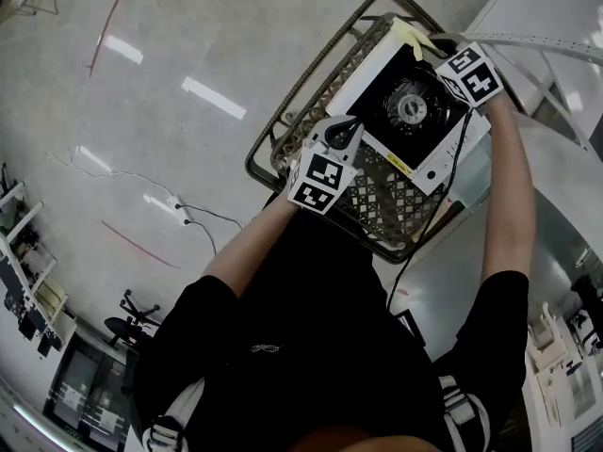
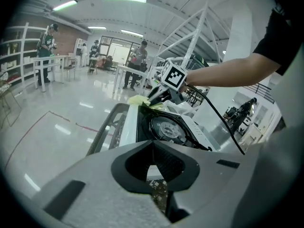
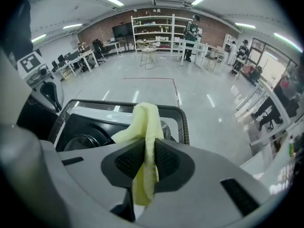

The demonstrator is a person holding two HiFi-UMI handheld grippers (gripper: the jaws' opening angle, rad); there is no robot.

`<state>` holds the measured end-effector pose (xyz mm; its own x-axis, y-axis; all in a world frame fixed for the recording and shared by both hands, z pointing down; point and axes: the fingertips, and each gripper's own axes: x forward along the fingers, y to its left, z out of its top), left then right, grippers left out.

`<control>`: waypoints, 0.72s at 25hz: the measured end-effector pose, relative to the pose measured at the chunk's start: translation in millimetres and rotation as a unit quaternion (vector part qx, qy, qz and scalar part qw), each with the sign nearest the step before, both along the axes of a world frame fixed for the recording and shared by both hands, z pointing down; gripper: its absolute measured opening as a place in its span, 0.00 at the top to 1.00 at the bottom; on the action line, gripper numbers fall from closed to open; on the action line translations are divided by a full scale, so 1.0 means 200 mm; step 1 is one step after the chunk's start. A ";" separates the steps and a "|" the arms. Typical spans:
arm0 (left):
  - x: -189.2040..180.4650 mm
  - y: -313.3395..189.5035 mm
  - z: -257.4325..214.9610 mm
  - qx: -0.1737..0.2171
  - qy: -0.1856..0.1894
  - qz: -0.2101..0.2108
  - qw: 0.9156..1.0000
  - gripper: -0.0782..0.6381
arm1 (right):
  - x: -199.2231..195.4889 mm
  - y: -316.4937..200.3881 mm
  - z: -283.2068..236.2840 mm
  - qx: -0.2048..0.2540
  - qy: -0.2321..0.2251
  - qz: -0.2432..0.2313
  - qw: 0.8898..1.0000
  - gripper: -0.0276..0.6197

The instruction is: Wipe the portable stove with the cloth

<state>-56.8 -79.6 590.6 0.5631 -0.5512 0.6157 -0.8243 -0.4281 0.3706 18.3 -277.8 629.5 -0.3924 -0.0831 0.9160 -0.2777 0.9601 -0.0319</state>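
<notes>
White boxy portable stove [image 1: 429,153] with black top and round burner is sitting on a dark wire-mesh basket [image 1: 372,201] over the grey floor [image 1: 188,55]; right gripper [image 3: 145,156] is clamping a pale yellow cloth [image 3: 146,122], jaws closed on a fold of it, cloth hanging at the stove's far corner; left gripper [image 2: 153,148] is sitting at the stove's near left edge, jaws pressed together with nothing between them.
</notes>
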 end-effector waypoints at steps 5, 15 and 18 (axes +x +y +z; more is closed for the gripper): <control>-0.11 -0.31 -0.06 0.060 -0.043 0.057 0.996 0.85 | -0.05 0.01 -0.03 0.050 0.011 -0.071 0.996 0.88; 0.18 -1.05 -0.15 0.055 -0.028 0.242 0.968 0.85 | -0.10 0.01 -0.05 0.128 0.020 -0.184 0.974 0.88; 0.28 -1.05 -0.04 0.022 -0.062 0.312 0.948 0.81 | -0.10 0.01 -0.06 0.137 0.010 -0.194 0.971 0.88</control>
